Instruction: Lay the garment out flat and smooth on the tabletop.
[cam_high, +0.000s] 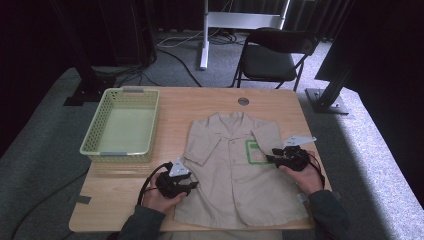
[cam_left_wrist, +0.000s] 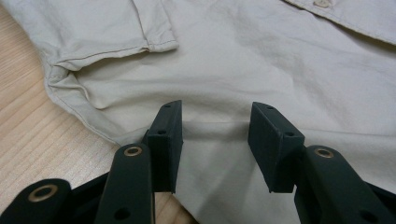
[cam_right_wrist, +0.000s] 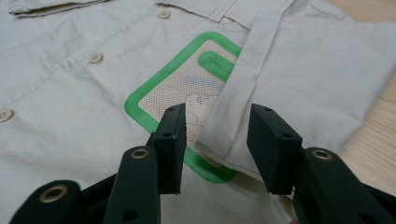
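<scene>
A beige short-sleeved shirt lies flat and face up on the wooden table, collar away from me. A green-edged mesh pocket sits on its chest, partly covered by the folded-in sleeve. My left gripper is open at the shirt's left side just below the sleeve, its jaws over the side fabric. My right gripper is open too, with its jaws straddling the hem of the folded sleeve at the pocket's edge.
A pale green plastic basket stands empty at the table's back left. A black folding chair and a white stand are on the floor behind the table. Bare wood lies at the front left.
</scene>
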